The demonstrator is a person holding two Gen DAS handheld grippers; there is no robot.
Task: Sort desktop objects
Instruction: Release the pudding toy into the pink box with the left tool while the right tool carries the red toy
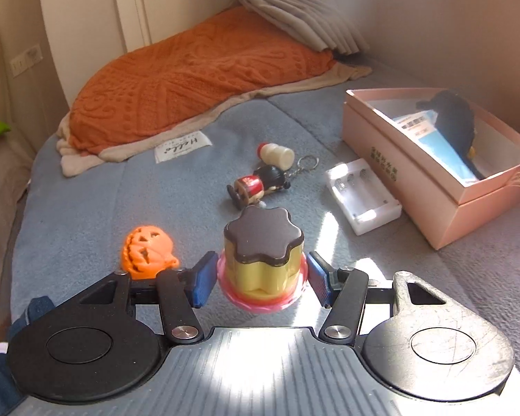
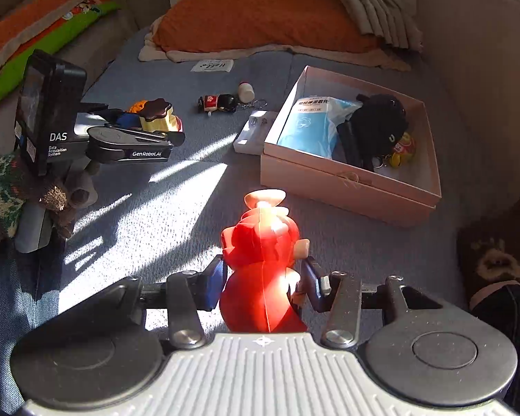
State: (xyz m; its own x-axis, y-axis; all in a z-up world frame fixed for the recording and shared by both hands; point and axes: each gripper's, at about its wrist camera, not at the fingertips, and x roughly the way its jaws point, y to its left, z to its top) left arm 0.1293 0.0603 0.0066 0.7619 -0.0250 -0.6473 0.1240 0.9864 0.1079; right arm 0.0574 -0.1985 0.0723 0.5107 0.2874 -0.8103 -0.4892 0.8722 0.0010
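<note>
My left gripper [image 1: 261,282] is open around a yellow pudding toy [image 1: 263,242] with a brown flower-shaped top; its blue pads stand a little off each side. It also shows in the right wrist view [image 2: 156,114]. An orange pumpkin toy [image 1: 147,253] lies to its left. My right gripper [image 2: 263,286] is shut on a red figure toy [image 2: 261,263], held above the grey mat. The open pink box [image 2: 346,180] lies ahead to the right, holding a blue packet [image 2: 312,121] and a black plush [image 2: 381,121].
A doll keychain [image 1: 260,185], a small white bottle [image 1: 277,154] and a white battery holder [image 1: 362,196] lie on the grey mat [image 1: 121,190] before the pink box [image 1: 416,187]. An orange blanket [image 1: 197,72] lies at the back. Walls close off the right side.
</note>
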